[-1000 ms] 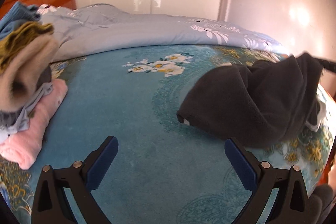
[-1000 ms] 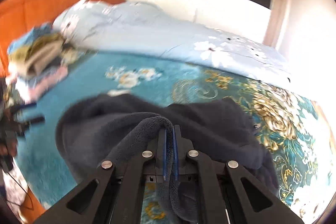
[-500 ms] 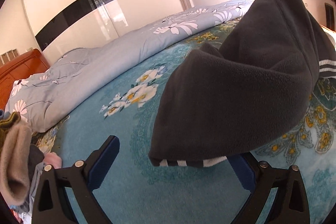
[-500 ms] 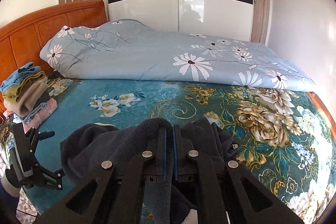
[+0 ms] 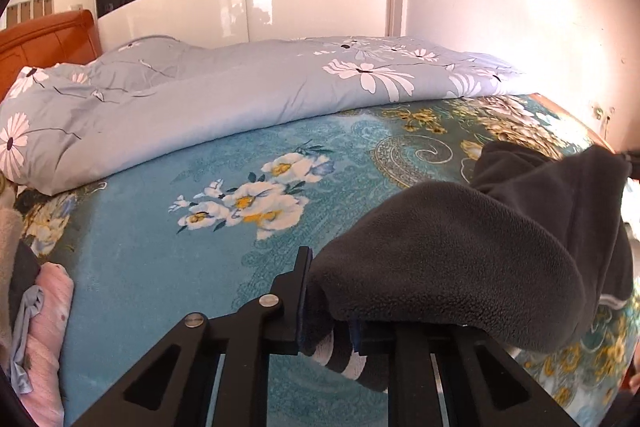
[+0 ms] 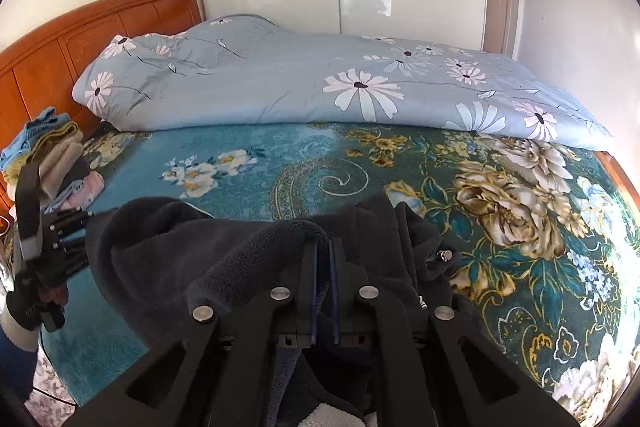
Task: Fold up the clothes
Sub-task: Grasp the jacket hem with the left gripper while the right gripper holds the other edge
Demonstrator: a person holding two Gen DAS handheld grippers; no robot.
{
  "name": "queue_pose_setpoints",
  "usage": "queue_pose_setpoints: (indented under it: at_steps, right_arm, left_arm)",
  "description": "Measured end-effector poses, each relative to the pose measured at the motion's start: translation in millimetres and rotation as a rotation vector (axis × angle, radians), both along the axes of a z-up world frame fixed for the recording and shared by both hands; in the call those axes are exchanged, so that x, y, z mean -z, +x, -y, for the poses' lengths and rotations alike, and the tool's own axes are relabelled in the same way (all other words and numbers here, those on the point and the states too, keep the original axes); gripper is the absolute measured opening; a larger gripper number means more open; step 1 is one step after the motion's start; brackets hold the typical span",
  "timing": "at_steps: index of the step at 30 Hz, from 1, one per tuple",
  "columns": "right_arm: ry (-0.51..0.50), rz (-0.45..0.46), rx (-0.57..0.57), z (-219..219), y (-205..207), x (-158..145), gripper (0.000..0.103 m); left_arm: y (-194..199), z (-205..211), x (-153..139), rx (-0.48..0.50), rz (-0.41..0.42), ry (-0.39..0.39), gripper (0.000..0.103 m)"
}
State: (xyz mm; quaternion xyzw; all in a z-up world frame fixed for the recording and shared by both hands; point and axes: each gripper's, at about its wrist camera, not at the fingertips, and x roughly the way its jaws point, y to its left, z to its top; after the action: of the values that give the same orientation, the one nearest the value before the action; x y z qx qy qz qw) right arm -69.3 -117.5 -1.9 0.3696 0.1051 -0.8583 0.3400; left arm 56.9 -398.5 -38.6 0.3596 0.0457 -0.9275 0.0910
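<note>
Where its jaws stood wide a second ago, the left gripper (image 5: 328, 323) is closing on the striped cuff of the dark fleece garment (image 5: 480, 251), lower right above the bed (image 5: 160, 267); the right gripper (image 6: 323, 291) stays clenched on another fold, so spreading can begin.

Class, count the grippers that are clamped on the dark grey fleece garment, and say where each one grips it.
2. The left gripper is closing on the dark grey fleece garment's white-striped cuff; the right gripper pinches a fold at its middle.

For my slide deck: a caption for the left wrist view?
Left gripper closing on the striped cuff of a dark fleece garment above a floral bed.
</note>
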Motion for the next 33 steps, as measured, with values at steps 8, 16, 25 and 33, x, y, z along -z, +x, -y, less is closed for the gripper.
queue_pose_setpoints:
  at_steps: [8, 16, 25, 33]
  right_arm:
    - [-0.084, 0.151, 0.034, -25.6, -7.0, 30.5, 0.011]
    - [-0.174, 0.220, 0.047, -36.6, 6.2, 42.7, 0.039]
    - [-0.256, 0.297, 0.062, -19.3, -0.6, 48.8, 0.016]
    - [-0.213, 0.036, 0.155, -33.5, 17.1, -51.6, 0.006]
  left_arm:
    - [-40.3, 7.0, -11.3, 0.000, 0.031, 0.059, 0.017]
    - [-40.9, -3.3, -5.8, 0.025, 0.061, 0.033, 0.017]
    - [-32.6, -7.2, -10.8, 0.008, 0.066, 0.054, 0.016]
    - [-8.2, -27.1, -107.7, -0.023, -0.089, -0.038, 0.009]
